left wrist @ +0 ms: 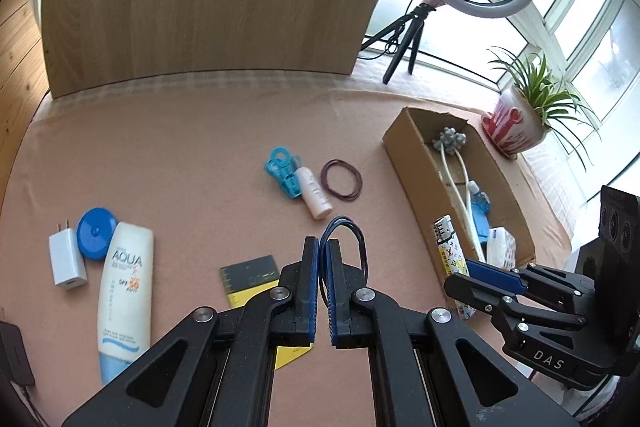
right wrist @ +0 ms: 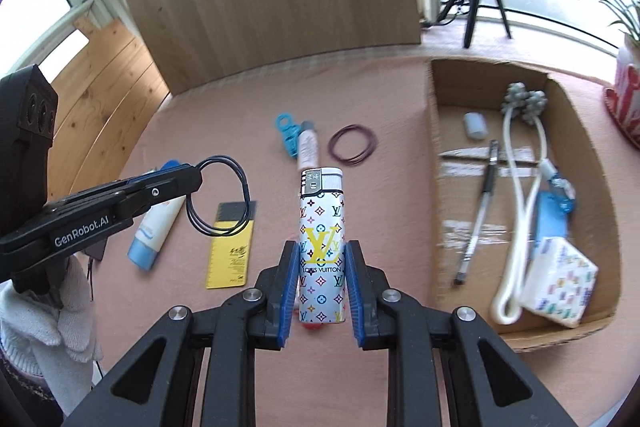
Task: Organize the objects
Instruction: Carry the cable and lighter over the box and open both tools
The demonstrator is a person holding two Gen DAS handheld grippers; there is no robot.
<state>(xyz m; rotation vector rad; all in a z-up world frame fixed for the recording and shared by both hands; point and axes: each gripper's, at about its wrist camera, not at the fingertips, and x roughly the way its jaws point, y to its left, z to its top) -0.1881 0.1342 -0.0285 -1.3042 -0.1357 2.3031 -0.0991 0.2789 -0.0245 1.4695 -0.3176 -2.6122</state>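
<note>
While the left gripper [left wrist: 323,267] pinched only an edge of the thin dark-blue elastic loop [left wrist: 352,239], which could slip free, the right gripper [right wrist: 322,287] clamped the white monogram-patterned lighter [right wrist: 321,227] upright, apparently above the pink cloth. The brown cardboard box [right wrist: 434,163] lay rightward, its near wall intervening.

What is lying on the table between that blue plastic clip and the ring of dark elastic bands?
A small white bottle lies between the blue clip and the dark elastic bands, touching the clip. Both views show it.
</note>
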